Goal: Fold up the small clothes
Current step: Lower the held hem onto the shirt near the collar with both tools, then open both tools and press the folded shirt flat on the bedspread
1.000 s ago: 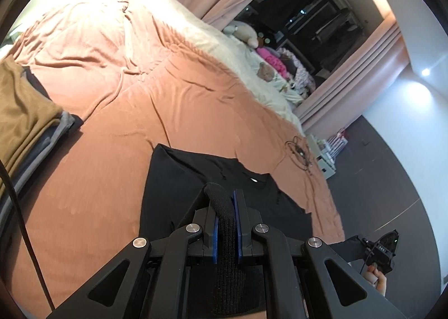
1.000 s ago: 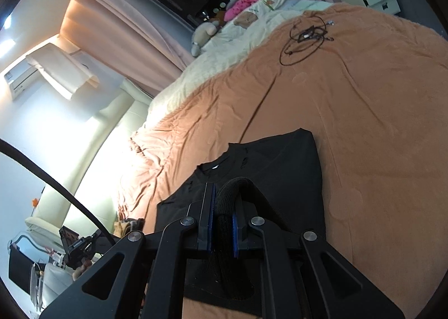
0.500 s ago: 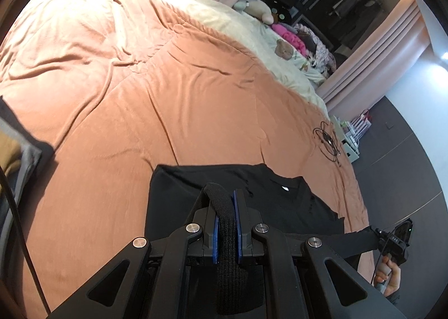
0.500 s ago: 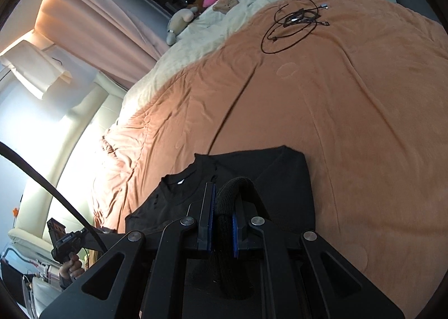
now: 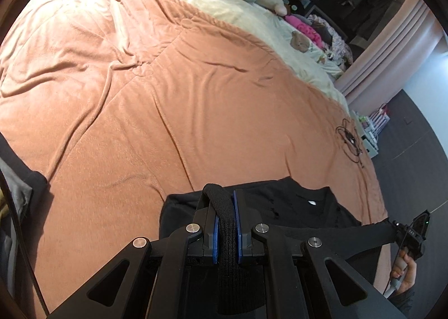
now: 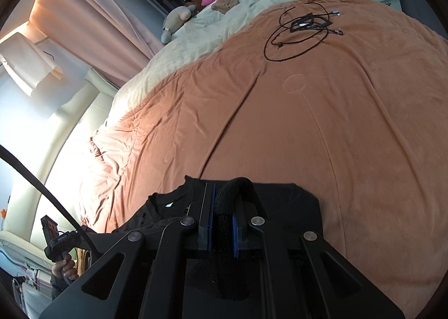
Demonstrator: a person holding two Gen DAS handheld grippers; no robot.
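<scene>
Left wrist view: both grippers' fingers (image 5: pixel 212 230) pinched black shirt (image 5: pixel 313 215) hem; collar lay ahead over the bed (image 5: pixel 168 95).

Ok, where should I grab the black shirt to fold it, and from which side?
Take the ribbed band on its near edge, one claw toward each end, coming in from the side opposite the collar. The shirt lies spread on the bed, collar away, and that thick band bunches into a pinchable ridge. The left claw and right claw are shut on it there.
</scene>
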